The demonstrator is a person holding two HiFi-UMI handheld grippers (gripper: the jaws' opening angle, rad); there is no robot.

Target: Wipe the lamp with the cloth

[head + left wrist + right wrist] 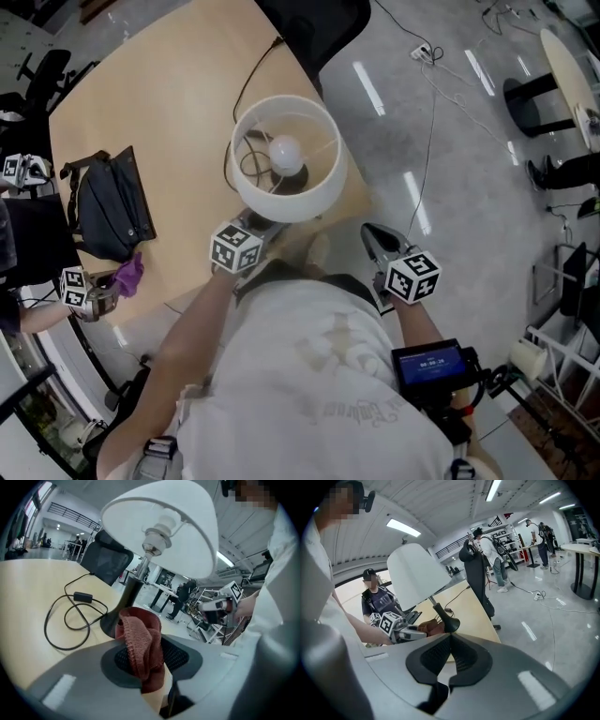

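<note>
The lamp has a white shade (286,155) on a dark stem and a round black base (114,620), and it stands near the edge of the wooden table (178,84). My left gripper (149,641) is shut on a rust-red knitted cloth (140,644), close to the base and below the shade (164,527). In the head view the left gripper (262,228) reaches under the shade's near rim. My right gripper (449,639) is shut with nothing in it, off the table's edge to the right of the lamp (417,576). The right gripper view also shows the cloth (429,629).
The lamp's black cable (70,616) loops on the table beside the base. A black bag (108,206) lies at the left. Another person there holds grippers with a purple cloth (129,274). A black chair (314,23) stands behind the table.
</note>
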